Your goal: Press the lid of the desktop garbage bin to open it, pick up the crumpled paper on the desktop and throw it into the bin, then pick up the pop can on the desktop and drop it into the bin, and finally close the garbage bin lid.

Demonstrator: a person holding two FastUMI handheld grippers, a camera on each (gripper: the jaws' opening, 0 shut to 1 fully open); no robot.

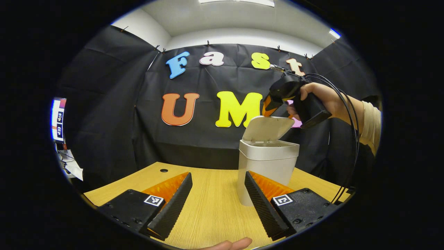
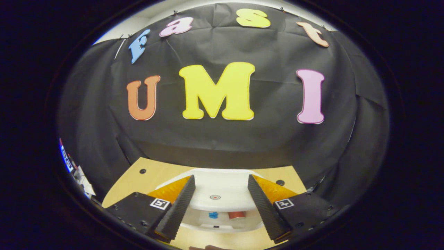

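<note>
If the right gripper (image 1: 269, 110), poised at the lid's (image 1: 267, 127) 1 o'clock edge, pushes off-centre, the light bin (image 1: 265, 163) could tip or skid on the desk (image 1: 211, 208), I judge. Lid stands half raised; something red and something blue show inside. Right jaws spread, empty, straddling the lid from above. Left gripper (image 1: 218, 198) released, empty, low at 6 o'clock, bin near its right finger.

White plastic bin (image 1: 266, 163) stands on the wooden surface (image 1: 211, 205), lid (image 1: 267, 128) half-raised; right tool (image 1: 272, 106) touches the lid; left tool (image 1: 218, 205) gapes.
</note>
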